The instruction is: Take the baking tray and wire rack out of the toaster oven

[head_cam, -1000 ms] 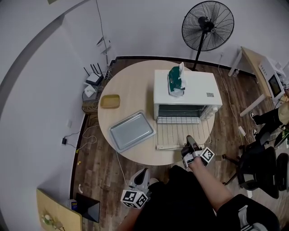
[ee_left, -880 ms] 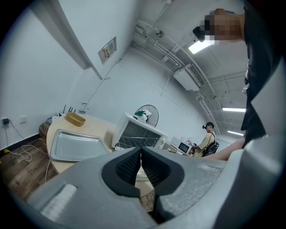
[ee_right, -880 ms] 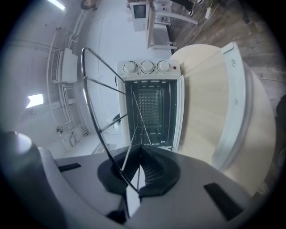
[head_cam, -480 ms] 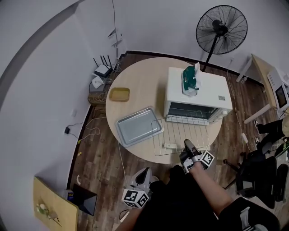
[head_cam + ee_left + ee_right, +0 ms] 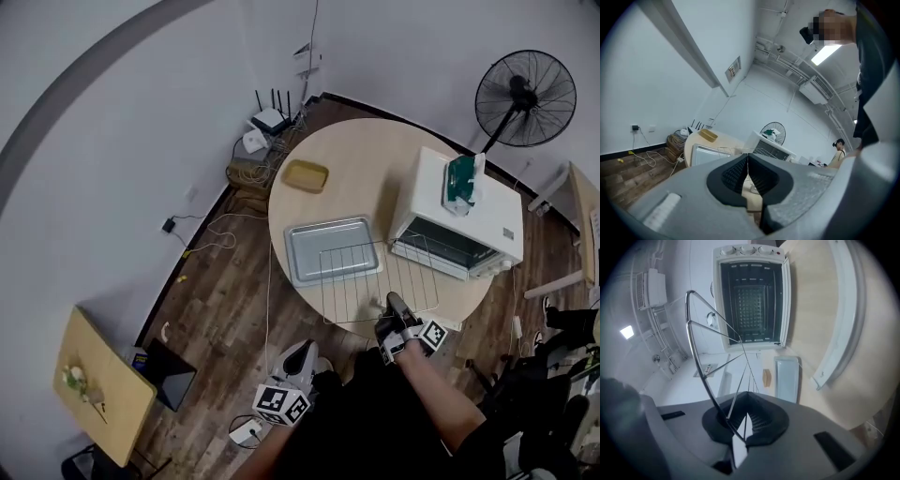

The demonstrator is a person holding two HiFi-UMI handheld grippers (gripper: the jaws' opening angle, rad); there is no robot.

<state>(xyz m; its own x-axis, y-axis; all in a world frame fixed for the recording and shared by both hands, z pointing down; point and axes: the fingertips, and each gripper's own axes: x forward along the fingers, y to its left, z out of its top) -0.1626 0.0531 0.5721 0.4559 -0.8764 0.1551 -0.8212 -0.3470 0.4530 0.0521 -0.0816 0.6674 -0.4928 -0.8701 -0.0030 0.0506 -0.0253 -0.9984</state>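
Rack removal, closing step: right claw (image 5: 393, 304) clenched on the wire rack (image 5: 375, 277), clear of the toaster oven (image 5: 459, 217), partly over the baking tray (image 5: 314, 248) on the surface (image 5: 366, 169). Left claw (image 5: 300, 354) clenched, empty. Next, probably: lower the rack flat, then release.

The person wears black clothing (image 5: 375, 427) over the torso and lap, and a black sleeve (image 5: 492, 436) covers the right upper arm. The left gripper (image 5: 301, 351) and the right gripper (image 5: 392, 302) are both moulded in light grey. Each carries a white cube printed with black square markers, one on the left (image 5: 281, 405) and one on the right (image 5: 431, 335). Seen close in the gripper views, each smooth grey body frames a rounded black recess lined with ribbed black pads (image 5: 731, 173).
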